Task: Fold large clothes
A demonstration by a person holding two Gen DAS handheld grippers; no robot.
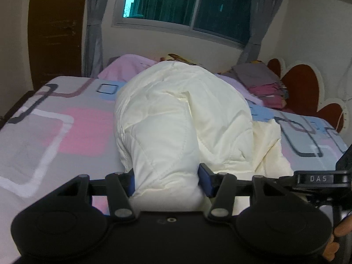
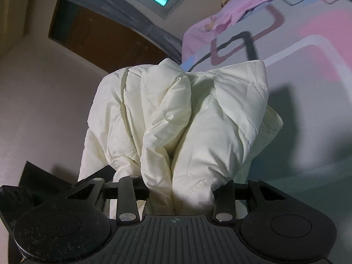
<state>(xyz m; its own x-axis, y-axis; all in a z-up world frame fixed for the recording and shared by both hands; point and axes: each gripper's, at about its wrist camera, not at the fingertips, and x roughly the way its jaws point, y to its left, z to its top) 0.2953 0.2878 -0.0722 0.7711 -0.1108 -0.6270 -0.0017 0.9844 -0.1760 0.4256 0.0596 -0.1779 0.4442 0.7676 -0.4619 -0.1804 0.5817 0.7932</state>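
A cream quilted padded jacket (image 1: 176,114) lies bunched over the patterned bed (image 1: 55,127) in the left wrist view. My left gripper (image 1: 167,180) is shut on a thick fold of it, blue pads (image 1: 205,179) pressing each side. In the right wrist view another bunched part of the jacket (image 2: 176,114) hangs lifted off the bed's edge, with my right gripper (image 2: 180,189) shut on its gathered folds. The fingertips of both grippers are buried in the fabric.
The bedsheet (image 2: 308,55) has pink, grey and blue squares. Folded clothes (image 1: 264,83) are stacked near a red-and-white headboard (image 1: 308,88). A window with grey curtains (image 1: 187,6) is behind the bed, a dark wooden door (image 2: 110,35) to the side. A hand (image 1: 336,237) shows at the lower right.
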